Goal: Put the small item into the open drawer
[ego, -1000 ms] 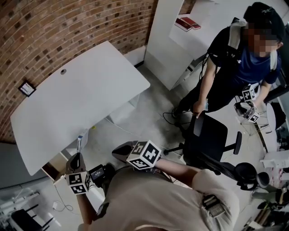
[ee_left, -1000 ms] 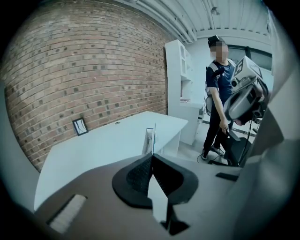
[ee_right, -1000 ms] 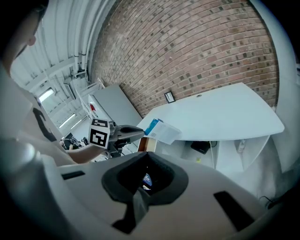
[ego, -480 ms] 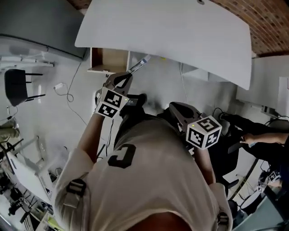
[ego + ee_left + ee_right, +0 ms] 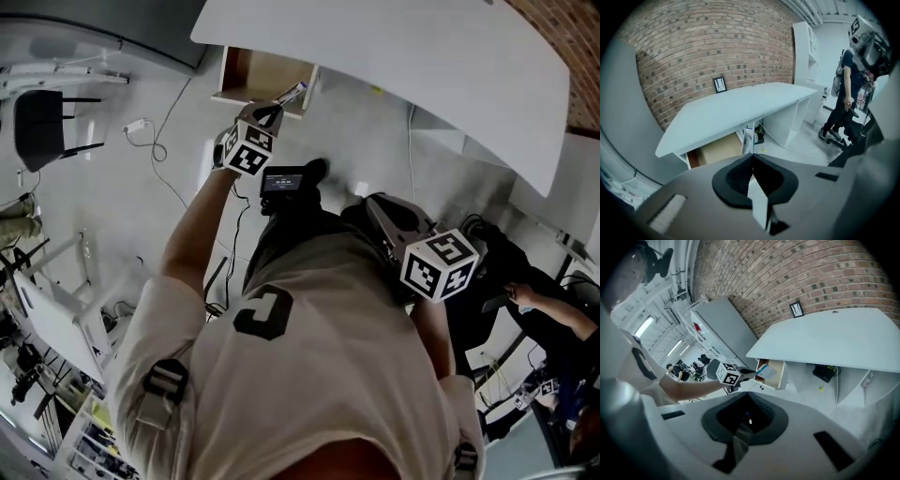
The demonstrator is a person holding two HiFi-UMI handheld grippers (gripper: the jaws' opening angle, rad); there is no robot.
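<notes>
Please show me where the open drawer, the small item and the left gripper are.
open drawer [image 5: 255,71], head view, wooden bottom
small item [image 5: 292,93], head view, end past the jaws
left gripper [image 5: 274,108], head view, between its fingertips

The open wooden drawer [image 5: 270,70] faces up under the overhanging white desk top [image 5: 422,56], which roofs its rear part; its front part is clear from above. My left gripper [image 5: 273,112], clamped on the flat white-and-blue box [image 5: 292,93], hangs just at the drawer's front edge with nothing between. Right of the drawer, bare pale floor [image 5: 361,141] lies open as far as the desk's white side panel [image 5: 459,141]. To the left, a white cable [image 5: 159,141] trails across the floor, and a black chair [image 5: 42,122] stands well apart. My own trunk fills the room between my arms.
</notes>
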